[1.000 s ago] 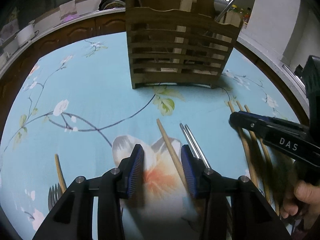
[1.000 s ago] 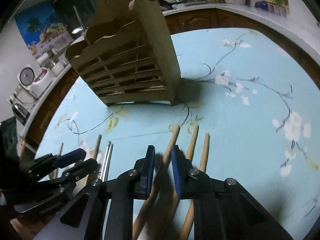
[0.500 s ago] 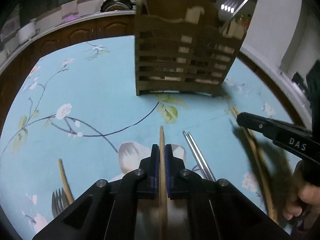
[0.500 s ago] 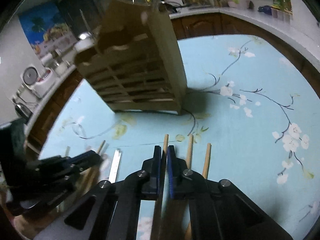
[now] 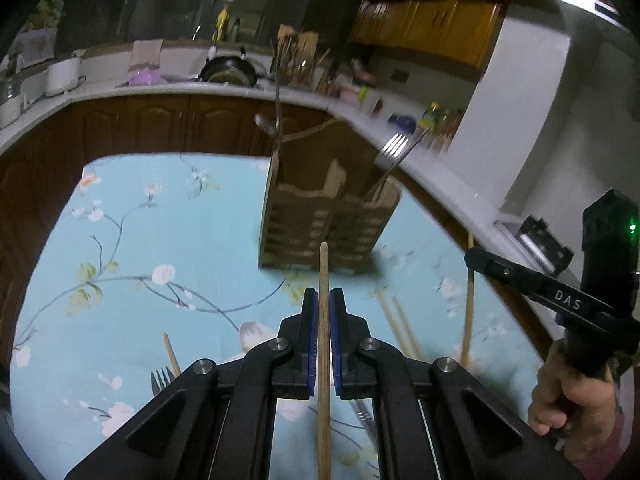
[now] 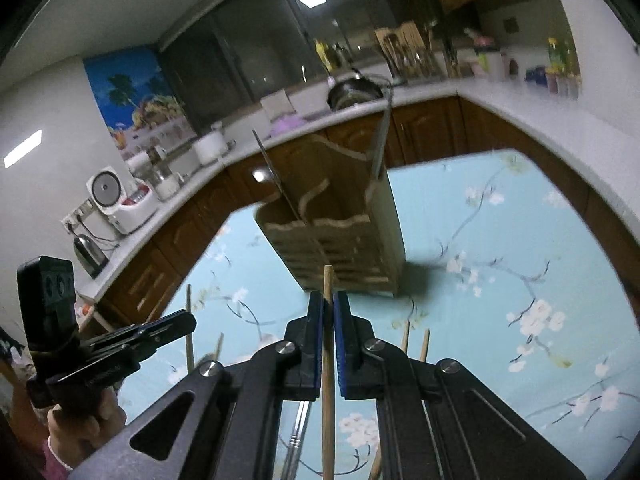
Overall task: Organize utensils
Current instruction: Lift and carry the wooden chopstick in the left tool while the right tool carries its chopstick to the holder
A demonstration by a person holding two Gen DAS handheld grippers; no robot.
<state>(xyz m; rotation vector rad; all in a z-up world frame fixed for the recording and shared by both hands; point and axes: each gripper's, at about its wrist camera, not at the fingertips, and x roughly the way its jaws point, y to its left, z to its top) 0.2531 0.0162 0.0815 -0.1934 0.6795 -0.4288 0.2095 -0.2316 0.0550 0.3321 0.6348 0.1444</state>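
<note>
Chopstick (image 5: 323, 320) pinched in the left hand-held gripper (image 5: 324, 312), jaws closed right down on the thin wooden shaft, tip poking out just past the blue pads. Same story on the other side: right hand-held gripper (image 6: 328, 320) closed tight on a second wooden chopstick (image 6: 327, 360), shaft running straight back between the pads and out toward the camera. Light, stiff, slender sticks by the look of them, probably smooth enough to swivel in a pinch near one end; likely safer held closer to mid-length, square across the pads. Below, more loose pieces on the floral blue surface (image 5: 140, 240): a fork (image 5: 162, 380) and another wooden stick at lower left, a pair of wooden sticks (image 5: 396, 328) just right of the left jaws, metal chopsticks (image 6: 296, 436) under the right hand-held gripper. Farther ahead, well clear of both tips, slatted wooden utensil holder (image 5: 328, 220) standing upright, a fork (image 5: 394, 152) already standing tines-up inside. Beyond, kitchen counter, blurred.
</note>
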